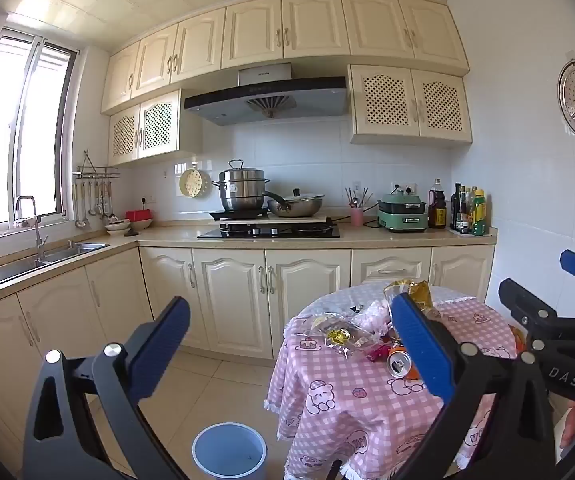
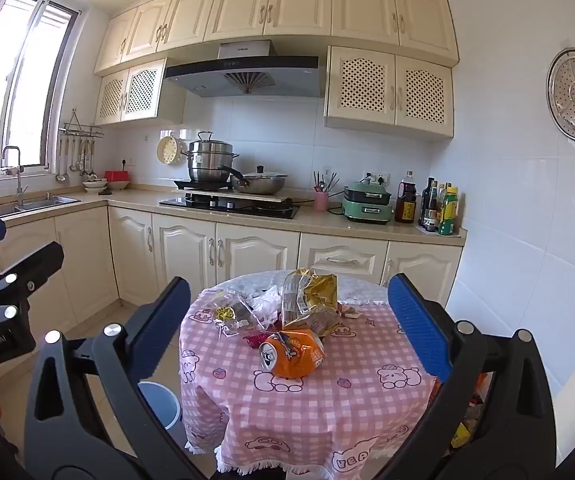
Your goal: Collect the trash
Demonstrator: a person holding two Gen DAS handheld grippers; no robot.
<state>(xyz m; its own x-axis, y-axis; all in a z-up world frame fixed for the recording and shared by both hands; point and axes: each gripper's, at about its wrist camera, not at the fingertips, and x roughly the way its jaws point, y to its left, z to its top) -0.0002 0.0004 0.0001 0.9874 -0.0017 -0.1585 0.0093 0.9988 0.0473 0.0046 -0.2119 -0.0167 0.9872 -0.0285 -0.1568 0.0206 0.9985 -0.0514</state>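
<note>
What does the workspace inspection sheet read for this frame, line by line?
Surface: round table under pink checked cloth.
Job's things: crushed orange can, gold snack bag, clear wrappers heaped mid-table; pale blue bin on floor left of table.
Clutter: small pink wrapper beside can.
Grippers: left gripper and right gripper open, empty, short of the trash.
Cables: black cord by green cooker.
Surroundings: kitchen counter, stove, sink.

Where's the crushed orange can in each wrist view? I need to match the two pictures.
Left wrist: the orange can lies right of centre on the pink checked tablecloth, partly hidden behind a blue finger.
Right wrist: orange can at centre, fully visible between the open fingers.
Shared landmark: gold snack bag just behind it.
</note>
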